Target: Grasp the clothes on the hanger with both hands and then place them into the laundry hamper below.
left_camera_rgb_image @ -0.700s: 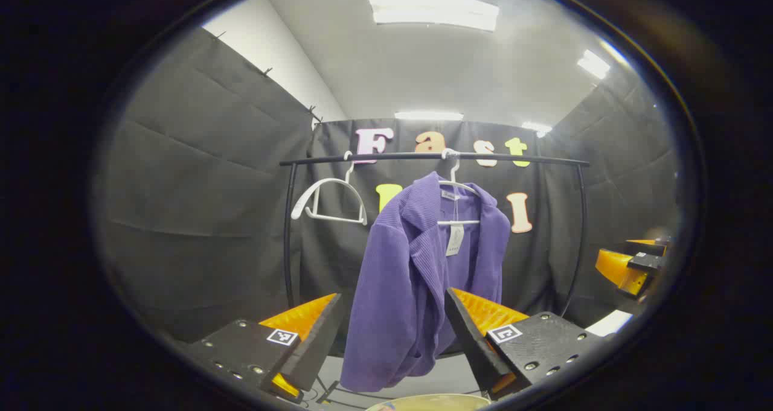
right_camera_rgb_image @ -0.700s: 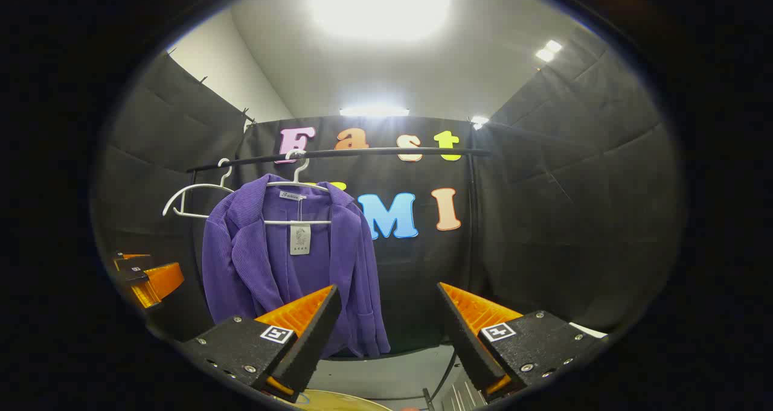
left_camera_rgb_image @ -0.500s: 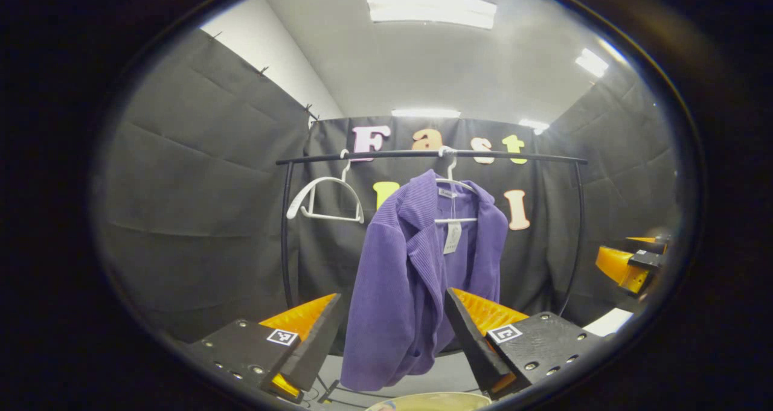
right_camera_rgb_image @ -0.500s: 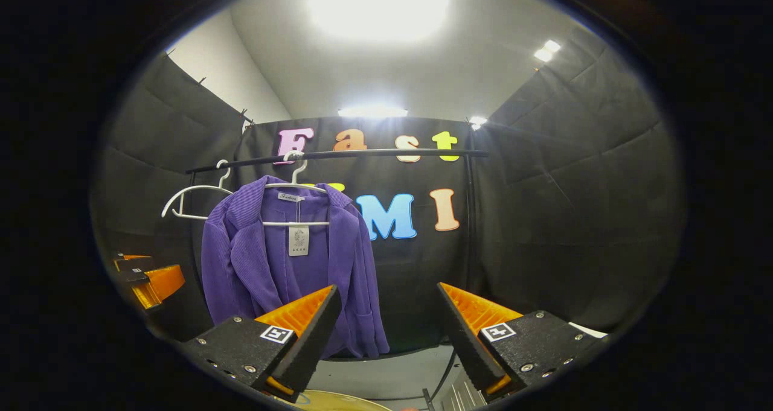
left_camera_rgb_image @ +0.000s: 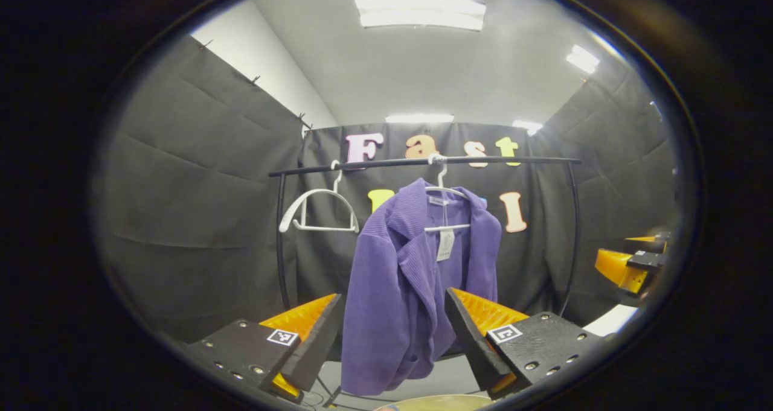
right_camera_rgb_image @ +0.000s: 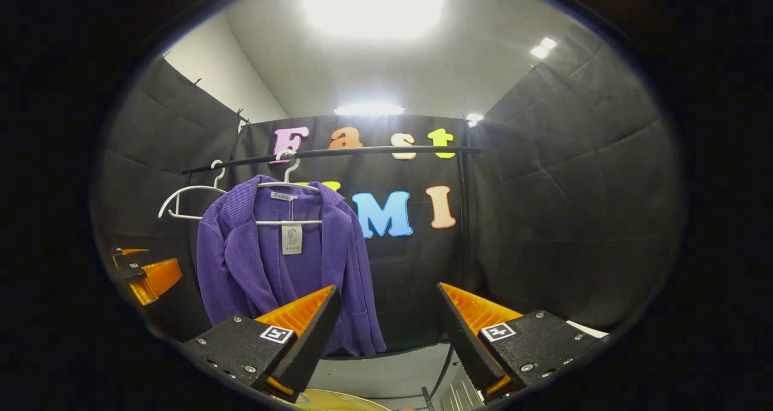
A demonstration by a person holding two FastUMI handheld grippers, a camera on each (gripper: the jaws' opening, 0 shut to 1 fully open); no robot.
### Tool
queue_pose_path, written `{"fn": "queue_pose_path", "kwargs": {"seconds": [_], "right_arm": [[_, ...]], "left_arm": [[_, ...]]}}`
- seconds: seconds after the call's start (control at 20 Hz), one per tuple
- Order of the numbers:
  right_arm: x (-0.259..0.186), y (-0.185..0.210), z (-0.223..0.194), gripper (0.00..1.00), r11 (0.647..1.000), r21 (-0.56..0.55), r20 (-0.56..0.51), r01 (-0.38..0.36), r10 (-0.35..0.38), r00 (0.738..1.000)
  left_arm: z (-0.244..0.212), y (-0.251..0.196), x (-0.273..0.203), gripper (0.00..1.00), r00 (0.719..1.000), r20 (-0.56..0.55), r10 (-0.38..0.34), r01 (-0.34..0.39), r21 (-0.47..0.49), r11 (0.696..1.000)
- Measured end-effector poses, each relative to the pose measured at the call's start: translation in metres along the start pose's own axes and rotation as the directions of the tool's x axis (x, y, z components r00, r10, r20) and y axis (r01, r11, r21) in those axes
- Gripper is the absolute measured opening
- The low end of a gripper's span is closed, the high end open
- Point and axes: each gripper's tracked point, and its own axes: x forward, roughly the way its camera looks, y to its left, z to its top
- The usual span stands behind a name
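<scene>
Left gripper (left_camera_rgb_image: pixel 392 338): jaws spread wide, nothing between the fingers; seen from the right gripper view it sits at the left edge (right_camera_rgb_image: pixel 145 275), beside the jacket
Right gripper (right_camera_rgb_image: pixel 386 332): jaws spread wide, holding nothing; it points at the bare wall right of the jacket; it appears at the right edge of the left gripper view (left_camera_rgb_image: pixel 631 263)
Laundry hamper (left_camera_rgb_image: pixel 435 402): a pale rim at the very bottom of both views, below and between the fingers; also (right_camera_rgb_image: pixel 338 401)
Purple corduroy jacket (left_camera_rgb_image: pixel 416 284): hangs on a white hanger (left_camera_rgb_image: pixel 445 191), front open, a paper tag (left_camera_rgb_image: pixel 445 245) dangling at the collar; in the left gripper view it lines up with the gap between the fingers, yet lies farther off, untouched
Empty white hanger (left_camera_rgb_image: pixel 317 209): on the same rail, just left of the jacket
Black clothes rail (left_camera_rgb_image: pixel 423 162): horizontal bar on curved uprights, in front of the back wall
</scene>
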Motion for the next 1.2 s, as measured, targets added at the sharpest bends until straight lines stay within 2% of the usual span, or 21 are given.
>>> {"fn": "queue_pose_path", "kwargs": {"seconds": [0.05,0.1,0.4,0.85,1.2], "right_arm": [[0.000,0.001,0.001,0.97,1.000,-0.001,0.003,-0.006,0.006,1.000],[0.001,0.001,0.001,0.97,1.000,-0.005,0.007,-0.011,0.011,1.000],[0.021,0.003,0.020,0.96,0.999,-0.014,0.053,-0.045,0.046,0.998],[0.096,0.010,0.069,0.96,0.989,0.080,0.118,-0.121,0.111,0.987],[0.150,0.021,0.082,0.95,0.971,0.106,0.125,-0.213,0.200,0.972]], "left_arm": [[-0.001,0.000,0.002,1.00,1.000,-0.001,0.002,-0.002,-0.003,1.000],[-0.001,0.000,0.004,0.97,1.000,-0.001,0.005,-0.005,-0.007,1.000],[0.014,-0.004,0.018,0.97,1.000,0.003,0.015,-0.015,0.005,1.000],[0.049,-0.019,0.076,0.97,0.998,0.022,0.064,-0.063,-0.023,0.998],[0.063,-0.039,0.121,1.00,0.994,0.046,0.100,-0.099,-0.029,0.995]]}}
